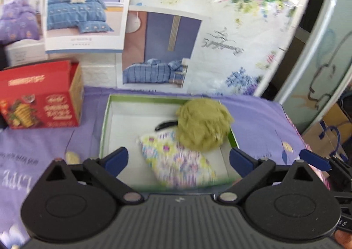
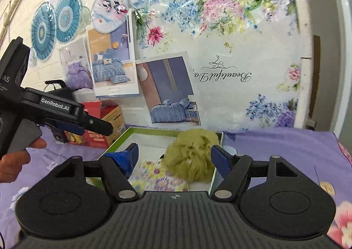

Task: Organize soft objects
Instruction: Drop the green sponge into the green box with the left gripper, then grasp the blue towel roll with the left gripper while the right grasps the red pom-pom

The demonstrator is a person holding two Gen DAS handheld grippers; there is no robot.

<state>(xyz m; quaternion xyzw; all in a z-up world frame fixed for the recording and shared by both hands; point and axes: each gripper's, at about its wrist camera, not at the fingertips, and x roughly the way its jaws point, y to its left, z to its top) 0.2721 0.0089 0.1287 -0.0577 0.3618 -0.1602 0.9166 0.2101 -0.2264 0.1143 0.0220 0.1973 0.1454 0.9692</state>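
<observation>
A shallow white box with a green rim [image 1: 105, 121] [image 2: 123, 133] lies on the purple bedsheet. In it sit a fluffy olive-green pom [image 1: 203, 124] [image 2: 192, 156] and a pastel flowered soft pouch [image 1: 178, 158] [image 2: 160, 177], with a small black item [image 1: 164, 125] behind them. My left gripper [image 1: 178, 158] is open and empty, hovering over the box's near side above the pouch. My right gripper [image 2: 175, 158] is open and empty, fingers either side of the pom. The left gripper also shows at the left of the right wrist view [image 2: 72, 119].
A red carton [image 1: 41, 95] [image 2: 103, 123] stands left of the box on the purple sheet [image 1: 259, 121]. Posters and a floral sheet cover the wall [image 2: 220, 51] behind. A cabinet door [image 1: 319, 62] and paper bags [image 1: 330, 136] are at the right.
</observation>
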